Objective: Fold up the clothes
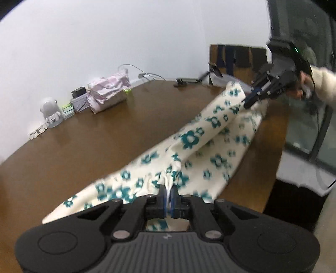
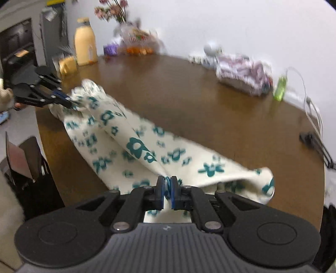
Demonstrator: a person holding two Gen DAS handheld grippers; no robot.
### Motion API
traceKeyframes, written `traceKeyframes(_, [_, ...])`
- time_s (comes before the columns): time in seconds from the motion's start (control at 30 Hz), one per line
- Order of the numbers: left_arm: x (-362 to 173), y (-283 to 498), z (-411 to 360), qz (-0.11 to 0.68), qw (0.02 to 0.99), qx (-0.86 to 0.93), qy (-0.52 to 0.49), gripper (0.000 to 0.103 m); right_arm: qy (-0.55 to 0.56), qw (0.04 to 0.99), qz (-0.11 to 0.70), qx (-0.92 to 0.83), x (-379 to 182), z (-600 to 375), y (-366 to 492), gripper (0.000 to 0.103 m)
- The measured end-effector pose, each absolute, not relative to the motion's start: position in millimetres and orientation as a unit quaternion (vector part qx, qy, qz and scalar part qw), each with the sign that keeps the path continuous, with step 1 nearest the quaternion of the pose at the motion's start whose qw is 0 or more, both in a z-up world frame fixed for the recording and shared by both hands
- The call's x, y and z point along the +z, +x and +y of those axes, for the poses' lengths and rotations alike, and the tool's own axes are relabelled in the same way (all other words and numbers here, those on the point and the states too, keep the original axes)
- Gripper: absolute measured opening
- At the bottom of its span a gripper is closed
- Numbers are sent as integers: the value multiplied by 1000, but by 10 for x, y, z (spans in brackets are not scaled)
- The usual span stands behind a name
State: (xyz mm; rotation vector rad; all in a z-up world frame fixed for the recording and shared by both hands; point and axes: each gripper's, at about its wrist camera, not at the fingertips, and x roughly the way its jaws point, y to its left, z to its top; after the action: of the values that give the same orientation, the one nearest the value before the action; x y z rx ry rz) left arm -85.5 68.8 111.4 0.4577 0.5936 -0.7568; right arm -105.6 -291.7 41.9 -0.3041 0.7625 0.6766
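The left gripper has its jaws pinched tight on cloth. The right gripper is likewise clamped on cloth, opposite, both raised and well apart.

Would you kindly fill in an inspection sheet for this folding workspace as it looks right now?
Surface: brown wooden table, rounded edge.
Job's things: cream garment with teal flowers, stretched between both grippers, partly lying on the table.
Clutter: pink folded cloth pile, small white figure, yellow bottle, flowers, green bottle.
Grippers: left hand-held gripper shut on the garment; right hand-held gripper shut on the garment.
Cables: white cable along the table's far edge.
Surroundings: white wall.
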Motion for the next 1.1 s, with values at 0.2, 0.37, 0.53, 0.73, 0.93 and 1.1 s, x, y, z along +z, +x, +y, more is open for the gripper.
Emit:
traceKeyframes(0.2, [1214,-939,954,284,861,-396,147,13,-162,863,338,338,684,-2736,-1206,24])
traceKeyframes(0.37, [1423,-991,1084,195,876,-386,213,58,-114,866,249,418,862,-2177,-1087,48])
traceKeyframes(0.53, [1240,-446,1212,258,853,-406,202,58,-160,821,261,481,479,-1131,-608,44])
traceKeyframes(0.73, [1054,-261,1247,277,845,-410,205,23,-175,809,289,481,349,-633,-344,9])
traceKeyframes(0.93, [1240,-597,1270,219,863,-400,217,4,-236,828,197,469,585,-698,-809,8])
traceKeyframes(1.1, [972,-800,1213,241,861,-385,227,4,-249,817,235,463,295,-618,-943,8])
